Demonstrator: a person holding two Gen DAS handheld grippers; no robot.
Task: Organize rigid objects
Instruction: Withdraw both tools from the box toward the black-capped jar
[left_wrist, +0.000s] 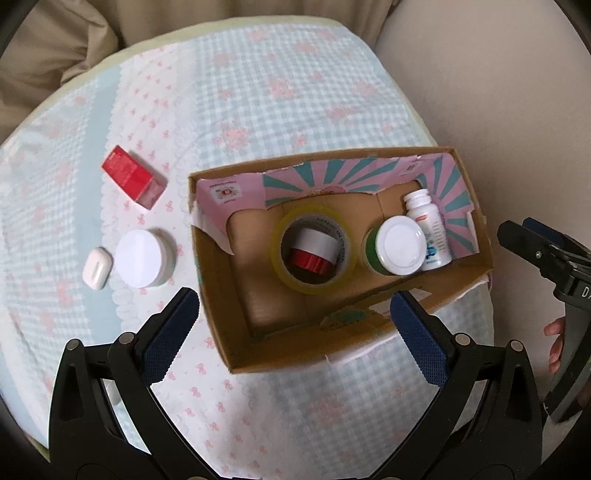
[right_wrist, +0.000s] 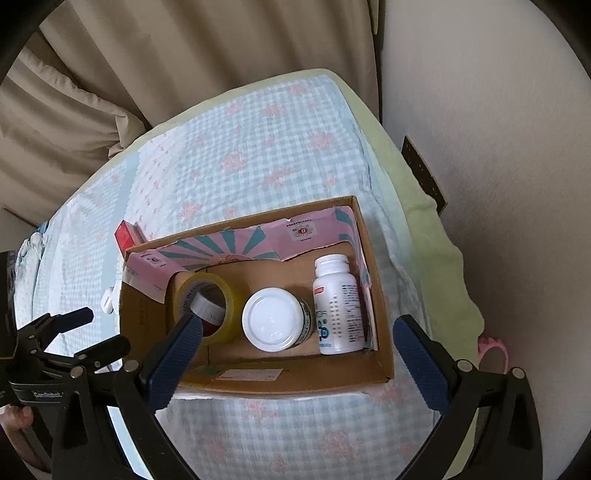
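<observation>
My left tool (left_wrist: 295, 314) and right tool (right_wrist: 297, 332) both wide, empty, above cardboard box (left_wrist: 476, 266). Tape roll (left_wrist: 314, 254), two bottles inside box; red box (left_wrist: 133, 177) left of it.

A small table (right_wrist: 280, 155) draped in a pale blue gingham cloth with pink flowers over a light green underlayer (right_wrist: 424, 236) stands before beige pleated curtains (right_wrist: 155, 66), with a plain cream wall (right_wrist: 498, 147) at its right in soft, even daylight.
</observation>
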